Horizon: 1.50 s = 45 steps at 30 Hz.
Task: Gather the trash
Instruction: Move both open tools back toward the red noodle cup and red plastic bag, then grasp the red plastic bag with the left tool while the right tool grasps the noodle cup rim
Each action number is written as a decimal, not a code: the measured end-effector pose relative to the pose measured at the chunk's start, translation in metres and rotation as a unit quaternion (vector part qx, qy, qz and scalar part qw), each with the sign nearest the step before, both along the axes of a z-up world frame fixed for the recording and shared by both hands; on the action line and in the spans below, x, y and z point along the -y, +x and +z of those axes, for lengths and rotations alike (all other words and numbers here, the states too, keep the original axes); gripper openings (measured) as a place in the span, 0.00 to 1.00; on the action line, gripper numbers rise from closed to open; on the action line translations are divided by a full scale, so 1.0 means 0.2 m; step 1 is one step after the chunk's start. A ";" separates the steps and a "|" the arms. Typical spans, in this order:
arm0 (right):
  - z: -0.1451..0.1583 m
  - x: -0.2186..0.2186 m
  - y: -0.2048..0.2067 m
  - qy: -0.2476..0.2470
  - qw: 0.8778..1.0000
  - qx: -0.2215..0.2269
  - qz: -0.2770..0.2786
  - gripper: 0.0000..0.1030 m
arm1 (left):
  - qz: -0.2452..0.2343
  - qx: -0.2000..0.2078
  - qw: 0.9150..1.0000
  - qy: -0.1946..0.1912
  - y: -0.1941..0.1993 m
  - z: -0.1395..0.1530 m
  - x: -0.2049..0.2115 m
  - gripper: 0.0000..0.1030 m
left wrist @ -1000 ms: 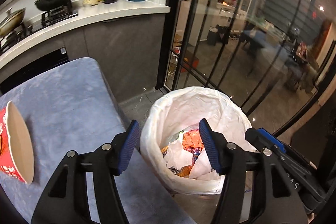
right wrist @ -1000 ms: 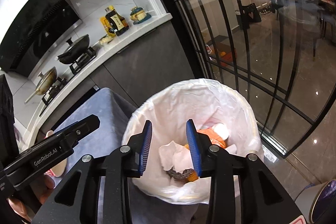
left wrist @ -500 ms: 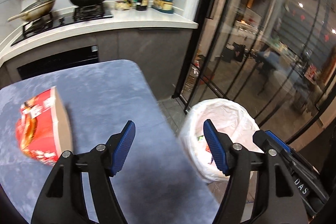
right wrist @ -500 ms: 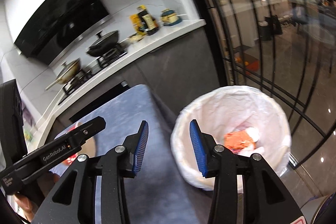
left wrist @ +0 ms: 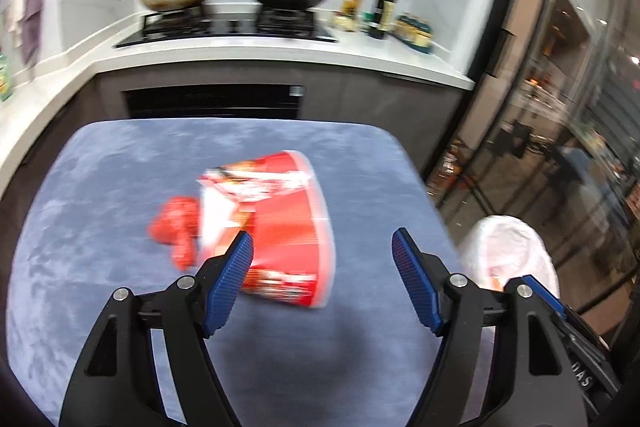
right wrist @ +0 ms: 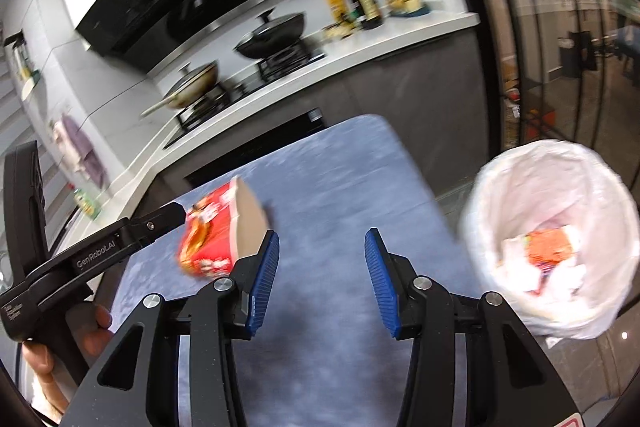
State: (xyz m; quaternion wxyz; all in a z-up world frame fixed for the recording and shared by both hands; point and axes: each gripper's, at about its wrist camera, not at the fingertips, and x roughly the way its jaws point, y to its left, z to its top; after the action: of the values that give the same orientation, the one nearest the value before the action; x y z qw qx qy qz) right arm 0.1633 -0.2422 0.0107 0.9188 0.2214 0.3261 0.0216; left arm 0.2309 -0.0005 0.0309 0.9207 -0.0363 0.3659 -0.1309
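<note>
Left wrist view puts your left gripper (left wrist: pixel 322 255) wide open and empty, fingers either side of the red paper bowl (left wrist: pixel 276 227) lying on its side on the blue table (left wrist: pixel 100 179), a crumpled red wrapper (left wrist: pixel 176 227) touching it. You look to be reaching for the next piece of trash: lower, close on the bowl's wall, then carry it to the bin (right wrist: pixel 552 247) off the table's right edge. Your right gripper (right wrist: pixel 322 275) is open, empty. A second ago both hung over the bin; you've swung back.
</note>
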 end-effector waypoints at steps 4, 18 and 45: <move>-0.06 -0.14 0.09 0.018 0.999 -0.009 0.031 0.43 | 0.042 -0.004 0.999 0.012 0.06 -0.05 -0.23 0.71; -0.27 -0.47 0.43 0.047 0.991 -0.034 0.120 0.43 | 0.102 -0.070 0.992 0.015 0.35 -0.34 -0.66 0.71; -0.36 -0.57 0.52 0.164 0.962 -0.011 0.217 0.14 | 0.015 -0.131 0.984 -0.119 0.64 -0.57 -0.66 0.40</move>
State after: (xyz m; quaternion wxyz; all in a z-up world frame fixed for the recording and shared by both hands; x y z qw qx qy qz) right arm 0.2679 -0.1282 -0.0615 0.8399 0.2929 0.3681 0.2707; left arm 0.3591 0.1324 -0.0834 0.8556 -0.1678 0.4649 -0.1540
